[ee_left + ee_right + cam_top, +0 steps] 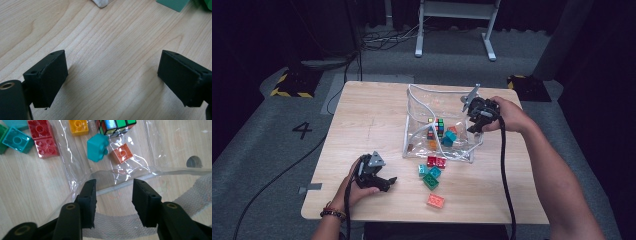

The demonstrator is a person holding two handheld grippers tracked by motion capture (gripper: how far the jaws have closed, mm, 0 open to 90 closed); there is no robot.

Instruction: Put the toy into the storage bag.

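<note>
- Right gripper sits at the right rim of the clear bag, jaws about half apart. The bag's top edge and the woven strap run across the gap between them, but the pads don't press on either (so nothing gripped, as far as I can tell).
- My read: it's there to hold or spread the bag mouth so blocks can go in. Not clamped yet, or just let go; can't say which.
- Left gripper rests low over bare table at the near left, jaws wide, nothing between them. Looks parked, waiting for its turn on the loose blocks.
- Inside the bag: puzzle cube, teal block, orange block, yellow block. All lying flat on the bag floor near its front wall.
- Outside, just beside the bag's front edge: red blocks, touching side by side. Next to them a teal pair and a green block, clustered close.
- A pale orange block lies apart, nearer the table's front edge.
- Judgement: bag is partly loaded, the loose blocks are left. They sit between the two grippers, nearer the left one, so that's the likely picker (right keeps the mouth open).
- Risk: bag walls are soft and sag inward; a drop near the rim could bounce out.
</note>
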